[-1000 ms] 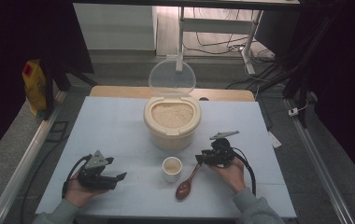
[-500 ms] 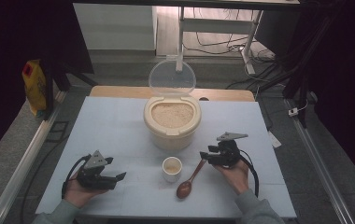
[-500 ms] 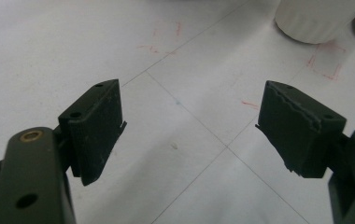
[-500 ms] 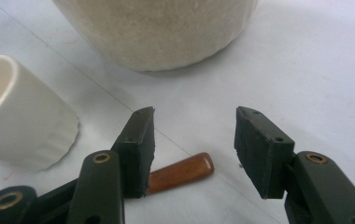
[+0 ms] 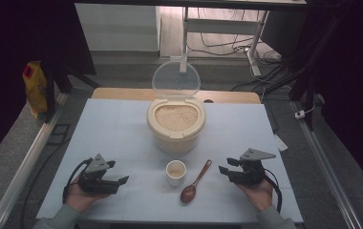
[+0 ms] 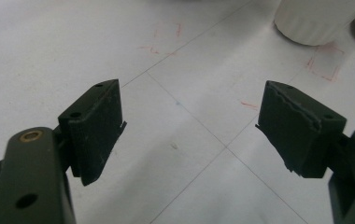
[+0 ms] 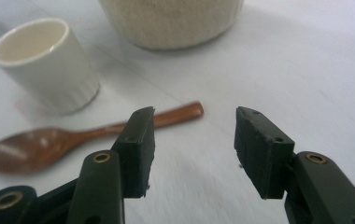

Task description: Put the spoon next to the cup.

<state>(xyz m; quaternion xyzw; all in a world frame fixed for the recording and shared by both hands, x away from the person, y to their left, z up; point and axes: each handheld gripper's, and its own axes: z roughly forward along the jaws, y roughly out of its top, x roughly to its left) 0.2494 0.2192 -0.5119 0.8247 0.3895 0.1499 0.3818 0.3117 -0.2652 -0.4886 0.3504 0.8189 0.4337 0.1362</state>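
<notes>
Just ahead of your right hand-held gripper, whose spread jaws have just been opening with nothing between them, the wooden spoon is lying flat on the table. Its handle end is pointing toward you, bowl farther left. Your left hand-held gripper, also spread and holding nothing, is sitting farther off. Beyond the spoon, the white cup is standing, then the rice container; the high view is showing its grain and raised lid.
</notes>
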